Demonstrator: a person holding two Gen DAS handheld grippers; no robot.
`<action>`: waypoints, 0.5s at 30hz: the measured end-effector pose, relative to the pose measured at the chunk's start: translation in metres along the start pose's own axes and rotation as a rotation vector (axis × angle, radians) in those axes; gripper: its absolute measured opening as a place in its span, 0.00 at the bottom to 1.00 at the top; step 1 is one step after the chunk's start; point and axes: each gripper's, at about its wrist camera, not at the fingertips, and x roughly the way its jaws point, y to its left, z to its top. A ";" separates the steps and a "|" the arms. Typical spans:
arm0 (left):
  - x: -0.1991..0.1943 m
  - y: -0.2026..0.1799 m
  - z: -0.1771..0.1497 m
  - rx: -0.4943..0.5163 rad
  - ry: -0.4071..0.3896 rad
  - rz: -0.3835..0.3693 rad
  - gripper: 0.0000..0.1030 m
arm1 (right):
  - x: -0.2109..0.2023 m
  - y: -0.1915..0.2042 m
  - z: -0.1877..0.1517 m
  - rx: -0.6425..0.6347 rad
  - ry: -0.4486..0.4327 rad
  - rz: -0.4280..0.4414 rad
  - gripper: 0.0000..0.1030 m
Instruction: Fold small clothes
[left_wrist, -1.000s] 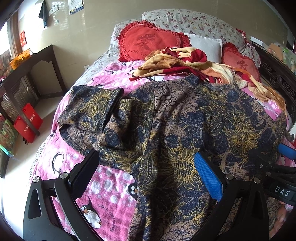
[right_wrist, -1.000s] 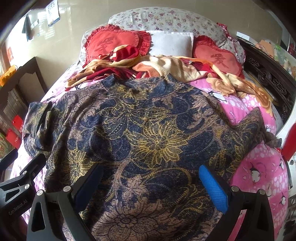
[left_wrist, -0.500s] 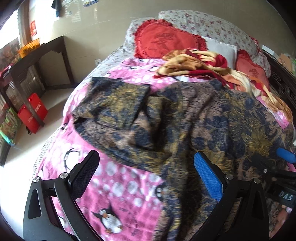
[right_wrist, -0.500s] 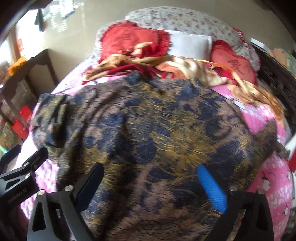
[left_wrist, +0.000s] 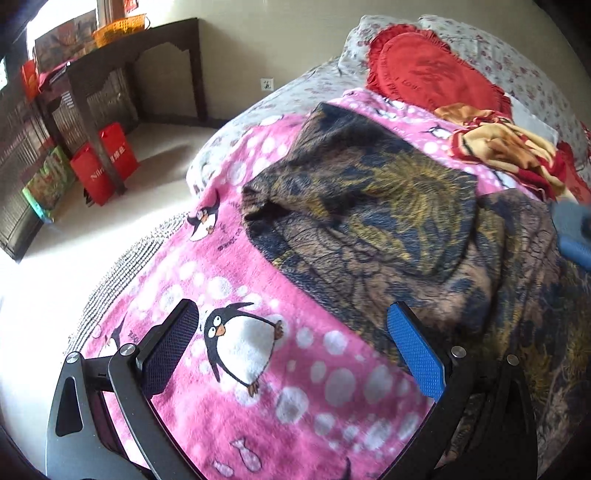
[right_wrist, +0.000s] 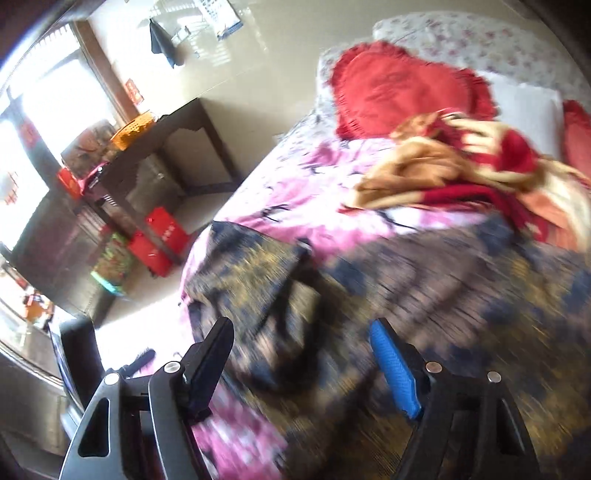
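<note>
Both fingers of the left gripper (left_wrist: 291, 343) stand wide apart above the pink penguin blanket (left_wrist: 236, 369), gripping nothing; a printed penguin lies between them and the blue-padded finger (left_wrist: 413, 354) sits at the edge of the dark floral garment (left_wrist: 369, 206). On the right gripper (right_wrist: 303, 362) the jaws are parted too, though they have just been closing. The garment lies under and between its fingers, but the pads do not visibly press on it.

Much of the right wrist view is smeared by motion blur, so the cloth's pattern and its near edge are hard to make out there. Part of the left gripper's black frame shows at that view's lower left, mostly cut off. In the left wrist view a blurred blue shape at the right edge cannot be told for certain. The garment runs out of frame to the right and bottom, so its full outline is hidden.

What shows of it lies spread on the blanket, its long axis running from the foot toward the pillows. 1 sleeve (left_wrist: 325, 162) is folded over the body, its cuff opening pointing toward the bed's left side and the floor. Beyond it lie a crumpled red-and-tan cloth (left_wrist: 506, 144) and a red heart cushion (left_wrist: 428, 74).
</note>
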 end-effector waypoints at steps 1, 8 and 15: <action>0.005 0.001 -0.001 -0.002 0.014 -0.001 1.00 | 0.011 0.002 0.007 0.009 0.012 0.014 0.73; 0.024 0.002 0.000 -0.016 0.038 -0.033 1.00 | 0.082 0.008 0.031 0.046 0.094 0.043 0.72; 0.028 0.000 0.004 -0.012 0.021 -0.028 1.00 | 0.103 0.009 0.038 0.061 0.079 0.074 0.05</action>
